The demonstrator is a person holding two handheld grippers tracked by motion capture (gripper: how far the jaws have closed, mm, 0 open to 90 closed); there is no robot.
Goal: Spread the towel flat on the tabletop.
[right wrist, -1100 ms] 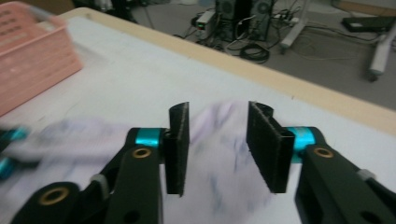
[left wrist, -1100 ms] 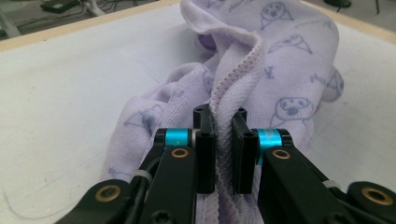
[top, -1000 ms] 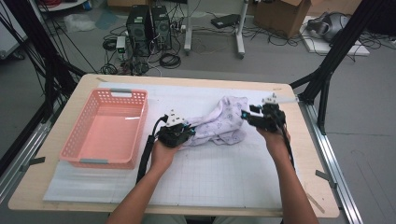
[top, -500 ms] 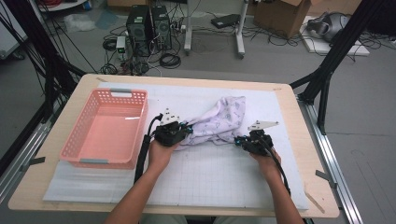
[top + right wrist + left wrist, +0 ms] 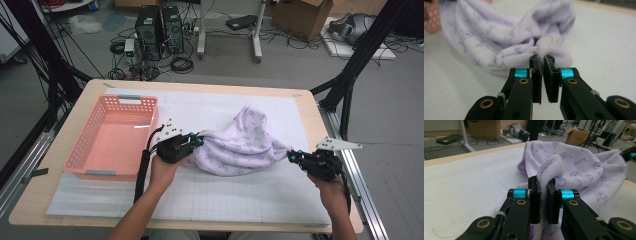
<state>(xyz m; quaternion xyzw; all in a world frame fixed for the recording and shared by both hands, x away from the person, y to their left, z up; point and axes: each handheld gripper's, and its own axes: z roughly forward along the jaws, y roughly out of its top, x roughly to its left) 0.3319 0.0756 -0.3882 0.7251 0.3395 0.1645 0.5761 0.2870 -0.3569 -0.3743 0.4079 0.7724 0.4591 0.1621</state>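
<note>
At the near edge of the bench point(image 5: 60, 200), two forearms are seen coming in from below. The left gripper point(image 5: 196, 141) is held just right of a pink basket point(image 5: 112, 137), and its jaws are pinched on a thick hemmed fold of a lilac printed cloth point(image 5: 240, 145); in the left gripper view the fold point(image 5: 546, 180) is seen squeezed between the two black pads. The right gripper point(image 5: 291, 156) is held near the bench's right edge, and its jaws, which have just been closing, are clamped on a bunched corner of the same cloth point(image 5: 549, 50). The cloth is stretched between the two grippers over a white gridded mat point(image 5: 225, 200), with its middle bulging away from the person. Farther off, beyond the bench, computer towers point(image 5: 160, 25), cables and a cardboard box point(image 5: 300, 17) are seen on the floor.
</note>
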